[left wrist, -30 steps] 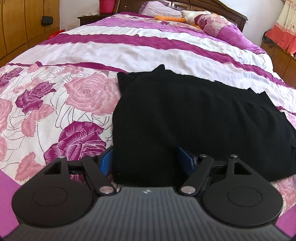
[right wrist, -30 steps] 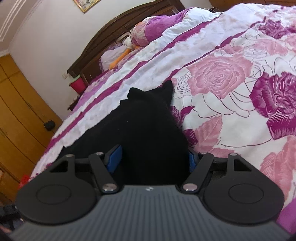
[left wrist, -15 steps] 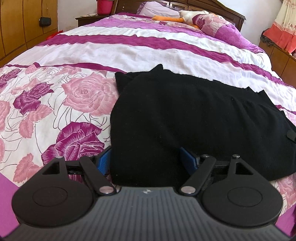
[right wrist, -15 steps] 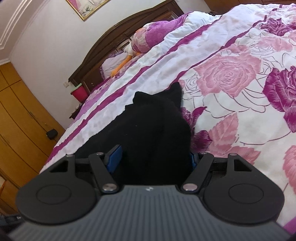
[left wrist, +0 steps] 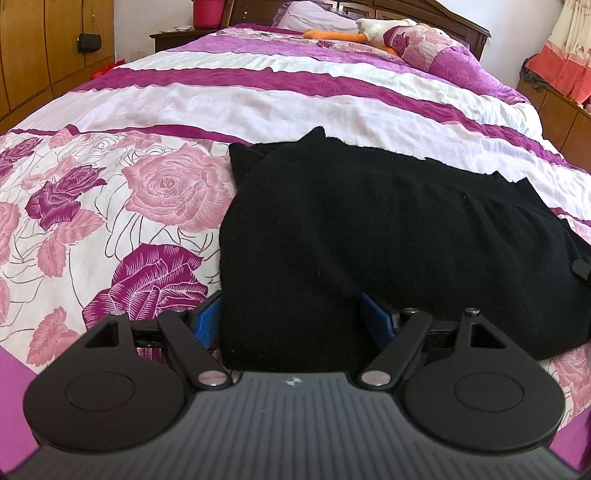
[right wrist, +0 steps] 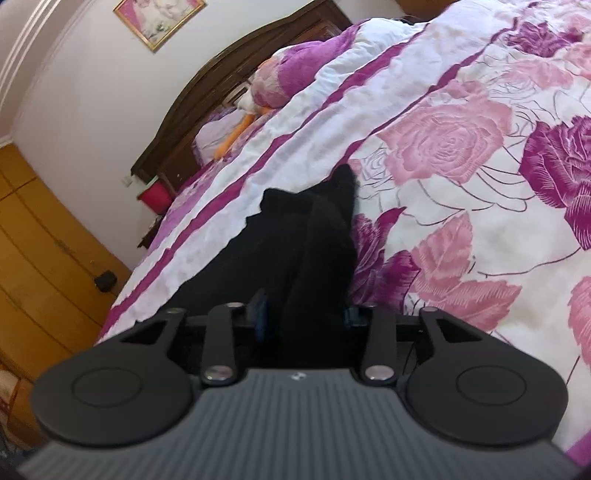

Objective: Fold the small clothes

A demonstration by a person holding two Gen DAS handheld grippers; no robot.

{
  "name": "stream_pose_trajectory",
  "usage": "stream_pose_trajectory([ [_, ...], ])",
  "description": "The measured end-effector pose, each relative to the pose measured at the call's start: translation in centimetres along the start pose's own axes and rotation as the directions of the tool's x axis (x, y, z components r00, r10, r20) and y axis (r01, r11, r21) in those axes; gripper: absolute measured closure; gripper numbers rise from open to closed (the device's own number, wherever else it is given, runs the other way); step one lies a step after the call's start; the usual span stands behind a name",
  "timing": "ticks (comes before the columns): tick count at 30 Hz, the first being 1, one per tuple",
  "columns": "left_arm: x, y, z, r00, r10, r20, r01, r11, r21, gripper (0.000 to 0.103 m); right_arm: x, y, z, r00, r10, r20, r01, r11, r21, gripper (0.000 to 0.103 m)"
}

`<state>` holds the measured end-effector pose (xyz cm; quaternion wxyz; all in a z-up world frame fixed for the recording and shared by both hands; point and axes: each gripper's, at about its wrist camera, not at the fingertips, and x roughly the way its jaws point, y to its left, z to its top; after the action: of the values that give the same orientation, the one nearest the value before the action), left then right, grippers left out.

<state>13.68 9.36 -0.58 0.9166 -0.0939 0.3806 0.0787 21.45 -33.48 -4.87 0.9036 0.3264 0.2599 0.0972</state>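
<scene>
A black knitted garment (left wrist: 388, 229) lies on the flowered bedspread (left wrist: 110, 206); it also shows in the right wrist view (right wrist: 295, 251). My left gripper (left wrist: 291, 317) stands wide open around the garment's near left corner, with the cloth lying between its blue pads (left wrist: 207, 317). My right gripper (right wrist: 303, 314) has its fingers drawn in on a fold at the garment's right end. The fingertips of both are hidden under the black cloth.
The bedspread has white and purple stripes farther up (left wrist: 295, 85). Pillows and a plush duck (left wrist: 369, 31) lie by the dark headboard (right wrist: 221, 88). A wooden wardrobe (left wrist: 44, 44) stands left, a nightstand with a red bucket (left wrist: 207, 13) beside the bed.
My right gripper's fingers have closed in from wide open onto the garment's right end, and it has tilted. The left gripper has stayed open over the left corner.
</scene>
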Motion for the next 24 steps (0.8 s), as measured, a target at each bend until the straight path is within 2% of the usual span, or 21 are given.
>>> stream_pose_trajectory([
  [5, 0.0, 0.0, 0.0, 1.000, 0.000, 0.002, 0.000, 1.000, 0.000, 0.022, 0.8, -0.7, 0.3, 1.000, 0.021, 0.024, -0.022, 0.998, 0.052, 0.043],
  [12, -0.2, 0.1, 0.2, 1.000, -0.006, -0.007, 0.006, 1.000, -0.003, 0.022, 1.3, -1.8, 0.7, 0.996, 0.077, 0.041, -0.082, 0.984, 0.159, 0.045],
  [13, -0.2, 0.1, 0.2, 1.000, -0.007, -0.008, 0.007, 1.000, -0.004, 0.022, 1.3, -2.0, 0.8, 0.996, 0.082, 0.039, -0.087, 0.982, 0.165, 0.056],
  [14, -0.2, 0.2, 0.2, 1.000, -0.008, -0.008, 0.008, 1.000, -0.005, 0.022, 1.2, -2.0, 0.8, 0.997, 0.070, 0.038, -0.075, 0.983, 0.165, 0.076],
  [15, -0.2, 0.2, 0.2, 1.000, -0.007, -0.007, 0.007, 1.000, -0.006, 0.022, 1.2, -2.0, 0.8, 0.998, 0.051, 0.030, -0.056, 0.986, 0.158, 0.079],
  [17, -0.3, 0.2, 0.2, 1.000, -0.005, -0.002, 0.005, 1.000, -0.010, 0.022, 1.1, -2.2, 0.8, 0.998, 0.059, 0.028, -0.063, 0.984, 0.168, 0.084],
  [24, -1.2, 0.6, 0.3, 1.000, -0.013, 0.007, 0.013, 1.000, -0.009, 0.022, -0.3, 0.7, 2.0, 0.996, 0.075, 0.050, -0.079, 0.995, 0.066, 0.085],
])
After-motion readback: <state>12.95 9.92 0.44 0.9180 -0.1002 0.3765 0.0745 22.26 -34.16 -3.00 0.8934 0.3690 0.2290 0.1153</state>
